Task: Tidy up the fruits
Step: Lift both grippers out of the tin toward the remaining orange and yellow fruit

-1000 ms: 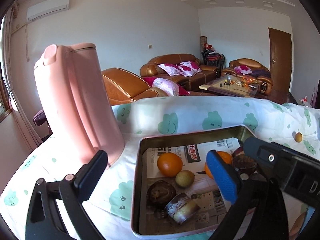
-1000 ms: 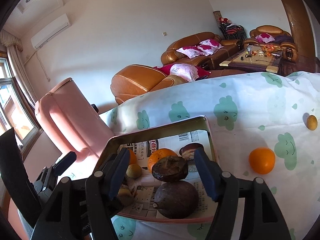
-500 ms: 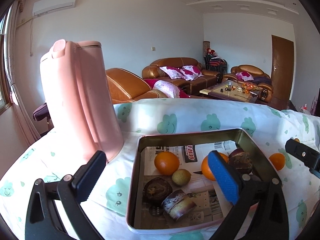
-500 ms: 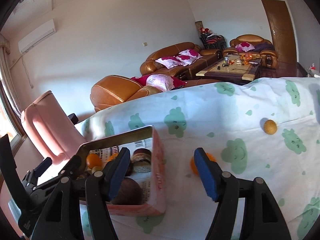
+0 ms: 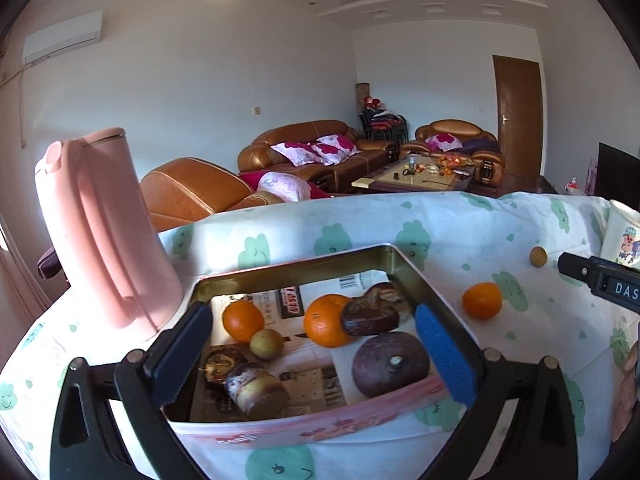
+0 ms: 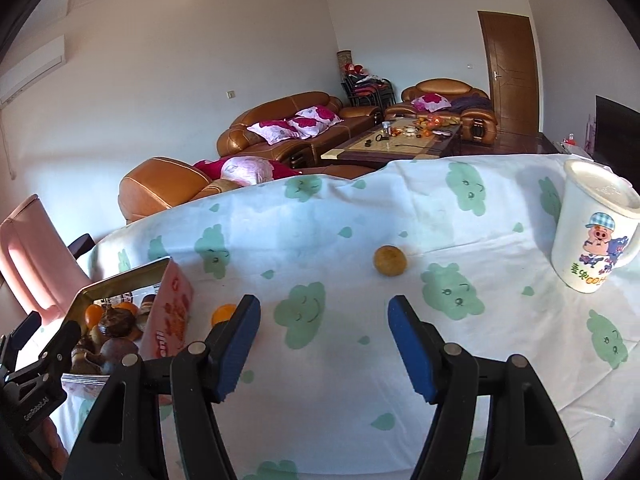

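Tin (image 5: 436, 286) on the tablecloth (image 6: 328, 236) holds oranges and dark fruit. One orange (image 5: 482, 300) and a small yellow fruit (image 6: 390, 260) lie outside. Left gripper (image 5: 316, 354) and right gripper (image 6: 324, 346): jaws apart, empty.

three round oranges: two (image 5: 243, 320) (image 5: 326, 320) inside the rectangular metal tin (image 5: 296, 270) between the claw tips, one (image 5: 481, 300) beyond the right tip. two small yellow-brown round fruits (image 5: 266, 343) (image 5: 538, 257). four dark brown fruits in the tin. one pink plastic jug (image 5: 104, 228). one white cartoon mug (image 6: 596, 232).
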### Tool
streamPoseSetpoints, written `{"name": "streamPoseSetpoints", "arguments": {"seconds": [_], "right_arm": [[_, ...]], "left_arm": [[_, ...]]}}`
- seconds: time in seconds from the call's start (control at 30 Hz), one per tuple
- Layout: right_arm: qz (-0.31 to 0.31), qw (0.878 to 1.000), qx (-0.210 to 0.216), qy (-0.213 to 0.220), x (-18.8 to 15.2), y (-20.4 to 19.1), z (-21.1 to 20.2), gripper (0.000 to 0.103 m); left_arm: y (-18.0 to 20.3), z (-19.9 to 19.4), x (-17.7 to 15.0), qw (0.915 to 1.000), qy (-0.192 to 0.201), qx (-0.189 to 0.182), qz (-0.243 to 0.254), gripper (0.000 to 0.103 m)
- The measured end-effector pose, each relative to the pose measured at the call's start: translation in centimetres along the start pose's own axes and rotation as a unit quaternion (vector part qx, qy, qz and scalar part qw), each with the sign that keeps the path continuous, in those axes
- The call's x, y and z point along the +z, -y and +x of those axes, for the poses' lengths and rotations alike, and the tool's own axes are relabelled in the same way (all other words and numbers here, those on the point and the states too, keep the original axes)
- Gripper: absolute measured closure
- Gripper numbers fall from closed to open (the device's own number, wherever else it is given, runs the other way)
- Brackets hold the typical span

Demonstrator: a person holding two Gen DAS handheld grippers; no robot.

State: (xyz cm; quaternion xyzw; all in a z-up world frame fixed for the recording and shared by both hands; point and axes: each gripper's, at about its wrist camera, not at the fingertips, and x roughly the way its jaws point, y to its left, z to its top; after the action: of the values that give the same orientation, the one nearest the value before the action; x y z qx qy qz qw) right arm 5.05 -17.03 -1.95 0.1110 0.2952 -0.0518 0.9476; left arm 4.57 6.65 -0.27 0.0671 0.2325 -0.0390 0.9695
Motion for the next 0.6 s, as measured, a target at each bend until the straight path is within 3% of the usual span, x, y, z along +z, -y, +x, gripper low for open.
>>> {"name": "streamPoseSetpoints", "arguments": {"seconds": [0.33,0.47,0.6], "right_arm": [[-0.001,0.999,-0.038,-0.003,0.5,4.0,-0.1,0.035],[0.013,0.999,-0.036,0.005,1.1,5.6,-0.6,0.035],[0.017,0.999,-0.037,0.02,1.8,6.3,-1.3,0.035]], "left_arm": [[7.7,0.6,2.3,0.9952,-0.025,-0.085,0.04,0.004],[11.6,2.4,3.5,0.992,-0.053,-0.097,0.061,0.015],[15.1,5.0,4.0,0.9901,-0.093,-0.073,0.075,0.027]]}}
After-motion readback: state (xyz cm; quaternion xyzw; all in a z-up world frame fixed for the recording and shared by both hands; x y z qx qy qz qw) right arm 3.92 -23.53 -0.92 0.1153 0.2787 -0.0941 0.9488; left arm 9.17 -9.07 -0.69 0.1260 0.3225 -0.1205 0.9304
